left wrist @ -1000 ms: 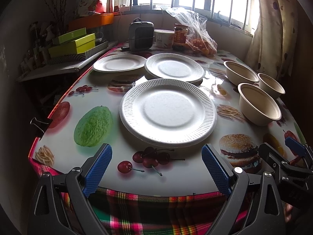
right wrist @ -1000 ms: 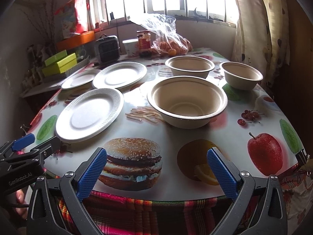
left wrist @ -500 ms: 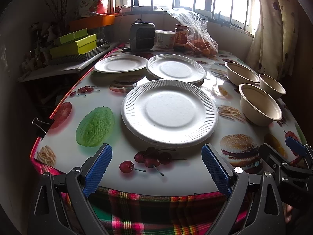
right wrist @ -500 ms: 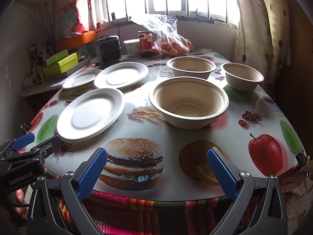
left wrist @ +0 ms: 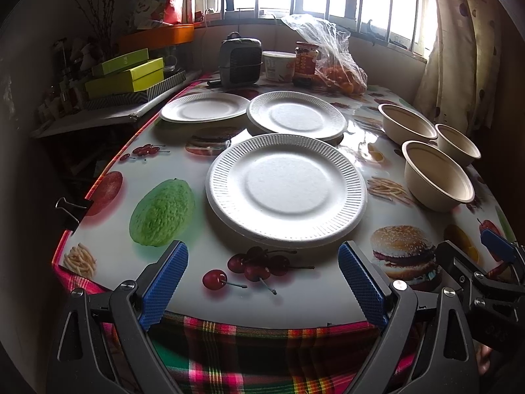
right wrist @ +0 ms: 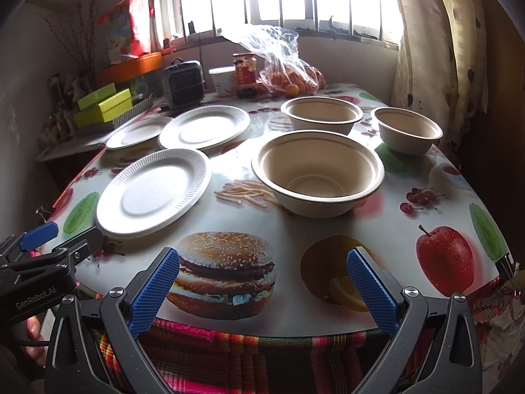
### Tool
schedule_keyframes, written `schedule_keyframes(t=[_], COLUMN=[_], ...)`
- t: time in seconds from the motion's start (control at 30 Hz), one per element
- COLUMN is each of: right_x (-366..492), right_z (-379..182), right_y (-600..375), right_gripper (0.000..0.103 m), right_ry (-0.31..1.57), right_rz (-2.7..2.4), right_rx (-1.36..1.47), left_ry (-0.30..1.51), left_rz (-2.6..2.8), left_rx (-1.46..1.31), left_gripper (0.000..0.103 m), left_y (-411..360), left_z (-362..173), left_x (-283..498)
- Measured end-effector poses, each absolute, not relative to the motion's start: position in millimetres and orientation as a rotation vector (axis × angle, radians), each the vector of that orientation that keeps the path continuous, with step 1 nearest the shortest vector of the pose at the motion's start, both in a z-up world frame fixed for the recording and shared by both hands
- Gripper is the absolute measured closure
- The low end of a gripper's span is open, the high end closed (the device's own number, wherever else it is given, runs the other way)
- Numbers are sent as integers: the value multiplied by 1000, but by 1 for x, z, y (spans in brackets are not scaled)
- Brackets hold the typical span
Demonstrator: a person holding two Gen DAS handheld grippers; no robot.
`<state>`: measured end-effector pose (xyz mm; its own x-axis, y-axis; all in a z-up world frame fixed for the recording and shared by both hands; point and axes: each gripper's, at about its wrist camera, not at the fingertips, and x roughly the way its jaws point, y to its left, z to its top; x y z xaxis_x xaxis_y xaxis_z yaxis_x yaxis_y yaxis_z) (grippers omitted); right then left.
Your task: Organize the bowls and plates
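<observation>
Three white ribbed plates lie on the printed tablecloth: a near plate, a middle plate and a far left plate. Three beige bowls stand to their right: a near bowl, a far bowl and a smaller right bowl. My left gripper hangs open at the table's front edge, just short of the near plate. My right gripper is open over the burger print, in front of the near bowl.
At the table's far end stand a small dark heater, a white tub, a jar and a plastic bag of oranges. Green boxes sit on a side shelf at left. A curtain hangs at right.
Both grippers have eased slightly forward and up; the plates and bowls sit a little lower and nearer in view. Nothing on the table has moved.
</observation>
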<state>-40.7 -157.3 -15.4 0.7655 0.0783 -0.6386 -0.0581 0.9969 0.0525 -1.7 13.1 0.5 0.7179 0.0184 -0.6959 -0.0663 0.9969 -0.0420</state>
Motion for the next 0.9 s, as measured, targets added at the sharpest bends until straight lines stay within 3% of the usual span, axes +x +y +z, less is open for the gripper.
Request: schedule_keyframes(t=[0.9], right_x=[-11], right_z=[21], right_y=[-150], right_gripper=[0], right_ry=[629], right_rz=[165], right_rx=[9], left_ry=[771], left_rz=[63], left_rx=[-113], left_gripper=[10], left_y=[41], left_z=[22], left_x=[26])
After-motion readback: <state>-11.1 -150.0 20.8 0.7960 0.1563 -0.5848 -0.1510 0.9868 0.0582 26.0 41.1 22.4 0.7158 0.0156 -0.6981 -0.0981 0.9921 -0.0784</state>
